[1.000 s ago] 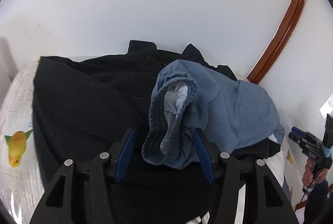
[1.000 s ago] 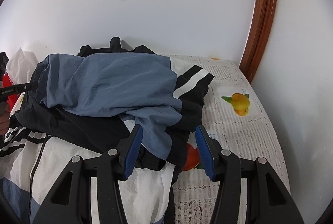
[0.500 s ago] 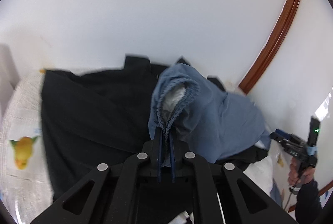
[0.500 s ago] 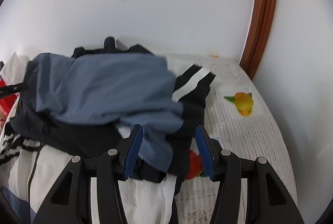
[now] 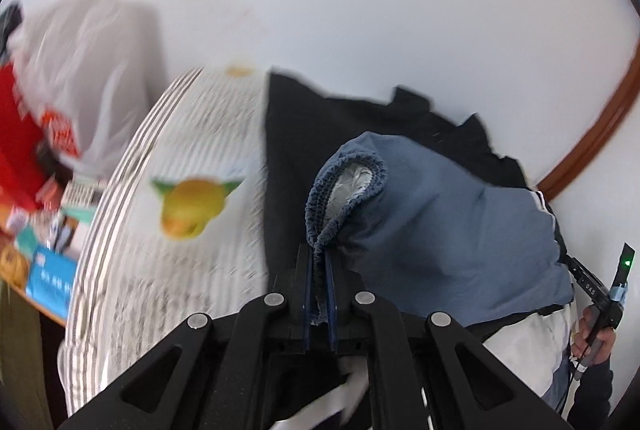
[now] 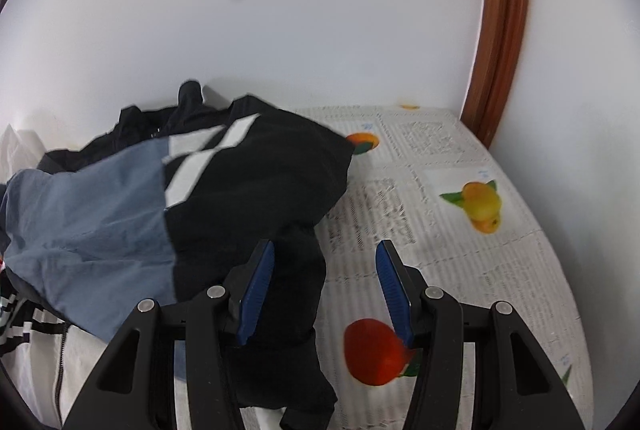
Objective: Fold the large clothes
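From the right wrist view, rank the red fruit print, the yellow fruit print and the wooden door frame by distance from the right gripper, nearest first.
Measured from the right gripper:
1. Red fruit print: on the tablecloth just below the right finger, nearest.
2. Yellow fruit print: farther out on the cloth, to the right.
3. Wooden door frame: at the far right corner, against the wall, farthest.

The left gripper (image 5: 319, 262) points downward, its blue pads pinched together on fabric. The right gripper (image 6: 325, 278) points downward with jaws parted, gripping nothing.
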`<state>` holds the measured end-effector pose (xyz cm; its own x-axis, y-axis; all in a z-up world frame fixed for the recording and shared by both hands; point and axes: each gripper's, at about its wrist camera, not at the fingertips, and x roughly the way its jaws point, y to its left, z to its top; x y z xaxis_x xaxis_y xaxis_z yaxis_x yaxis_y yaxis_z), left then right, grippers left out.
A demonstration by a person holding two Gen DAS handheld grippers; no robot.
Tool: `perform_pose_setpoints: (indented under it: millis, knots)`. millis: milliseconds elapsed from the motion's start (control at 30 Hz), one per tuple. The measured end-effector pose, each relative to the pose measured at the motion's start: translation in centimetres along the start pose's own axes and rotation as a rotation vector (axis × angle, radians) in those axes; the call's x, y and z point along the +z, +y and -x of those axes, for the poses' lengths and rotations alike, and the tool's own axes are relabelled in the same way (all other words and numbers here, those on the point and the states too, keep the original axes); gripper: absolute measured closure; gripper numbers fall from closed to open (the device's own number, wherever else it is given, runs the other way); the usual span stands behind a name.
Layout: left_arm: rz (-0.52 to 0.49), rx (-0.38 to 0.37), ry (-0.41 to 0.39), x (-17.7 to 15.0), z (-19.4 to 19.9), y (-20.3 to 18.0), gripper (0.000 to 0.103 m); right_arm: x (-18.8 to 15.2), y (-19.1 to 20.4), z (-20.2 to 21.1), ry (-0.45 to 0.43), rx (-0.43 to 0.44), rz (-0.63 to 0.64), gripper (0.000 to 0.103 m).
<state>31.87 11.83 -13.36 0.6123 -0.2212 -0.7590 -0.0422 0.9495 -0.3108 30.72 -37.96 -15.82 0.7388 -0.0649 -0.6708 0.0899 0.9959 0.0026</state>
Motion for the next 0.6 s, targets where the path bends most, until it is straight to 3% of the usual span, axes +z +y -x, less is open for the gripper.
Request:
perform_pose_setpoints:
  millis: [133, 300, 400, 467, 533, 600]
  knots:
    - [0.028, 0.008, 0.026, -1.1, -1.3, 1.7, 0.096, -0.1, 0.7, -0.7, 0.012, -0.025, 0.032, 0.051]
    - [0.013, 0.02, 0.033, -1.2, -1.6, 1.3, 0.096, 0.5, 1.2, -0.4, 0.032, -0.068, 0.058, 0.049]
    - [-0.031, 0.009, 0.004, -1.1, -0.7, 0.5, 0.093, 1.1, 1.6, 1.5, -0.027, -0.009, 0.039, 0.047]
    - [-0.055, 0.01, -0.034, -0.9, 0.1, 0.0, 0.084, 1.4, 2.4, 1.9, -0.042, 0.018, 0.048, 0.047]
    - [-0.08, 0.01, -0.062, -0.5, 0.4, -0.5, 0.067, 1.3, 3.5, 1.7, -0.036, 0.044, 0.069, 0.047]
    - [-0.103, 0.008, -0.08, 0.2, 0.3, -1.0, 0.064, 1.0, 4.4, 1.3, -0.018, 0.033, 0.103, 0.047]
